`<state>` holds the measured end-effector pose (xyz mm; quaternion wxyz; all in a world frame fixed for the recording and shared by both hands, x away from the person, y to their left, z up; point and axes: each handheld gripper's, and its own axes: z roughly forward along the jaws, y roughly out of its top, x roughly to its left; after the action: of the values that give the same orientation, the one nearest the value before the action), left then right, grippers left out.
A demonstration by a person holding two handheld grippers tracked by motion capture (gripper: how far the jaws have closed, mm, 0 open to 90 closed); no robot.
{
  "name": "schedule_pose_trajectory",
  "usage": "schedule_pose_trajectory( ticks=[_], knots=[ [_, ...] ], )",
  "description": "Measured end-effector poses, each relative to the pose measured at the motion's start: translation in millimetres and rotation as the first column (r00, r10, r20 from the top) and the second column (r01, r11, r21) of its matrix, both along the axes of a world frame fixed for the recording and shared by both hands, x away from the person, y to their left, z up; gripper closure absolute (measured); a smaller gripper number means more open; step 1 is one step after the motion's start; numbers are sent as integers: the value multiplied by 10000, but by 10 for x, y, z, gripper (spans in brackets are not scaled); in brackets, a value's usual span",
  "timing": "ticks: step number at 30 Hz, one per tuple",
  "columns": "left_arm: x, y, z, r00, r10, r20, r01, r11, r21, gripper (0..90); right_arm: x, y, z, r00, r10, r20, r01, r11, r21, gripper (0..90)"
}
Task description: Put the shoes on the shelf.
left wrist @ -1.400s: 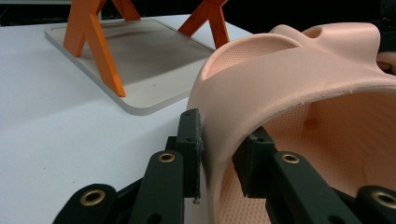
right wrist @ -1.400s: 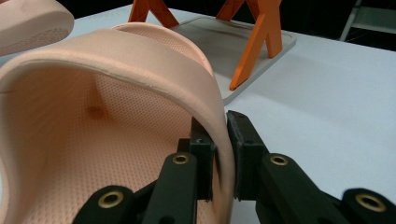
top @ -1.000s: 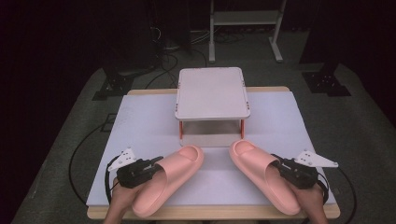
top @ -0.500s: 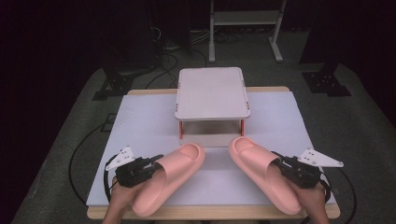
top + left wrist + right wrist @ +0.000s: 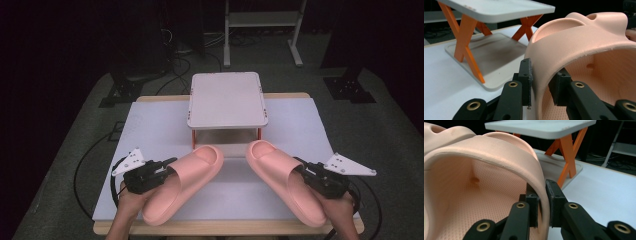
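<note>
Dark room, white table point(image 5: 150, 125), small shelf point(image 5: 227, 97) on orange legs at mid-table. Left gripper point(image 5: 540, 82) pinched on the strap edge of the left slipper point(image 5: 182, 182), one jaw outside, one inside; right gripper point(image 5: 542, 195) clamped likewise on the right slipper point(image 5: 285, 180). Probably gripped at the strap so each shoe hangs steady with toes aimed at the shelf, maybe for sliding underneath or on top. Slippers near the front edge, toes angled inward, apart. Hard to tell whether soles touch the table; heels partly cut off, hands mostly hidden.
</note>
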<state>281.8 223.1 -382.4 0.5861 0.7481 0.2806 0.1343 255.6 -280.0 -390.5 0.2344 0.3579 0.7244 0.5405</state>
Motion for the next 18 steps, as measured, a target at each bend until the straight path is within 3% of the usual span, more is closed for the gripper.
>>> schedule_pose_trajectory(
  ticks=[18],
  knots=[
    [113,-25,286,9993,165,327,-160,9998,-151,733,48,57,328,9989,-184,436,176,9997,166,808]
  ],
)
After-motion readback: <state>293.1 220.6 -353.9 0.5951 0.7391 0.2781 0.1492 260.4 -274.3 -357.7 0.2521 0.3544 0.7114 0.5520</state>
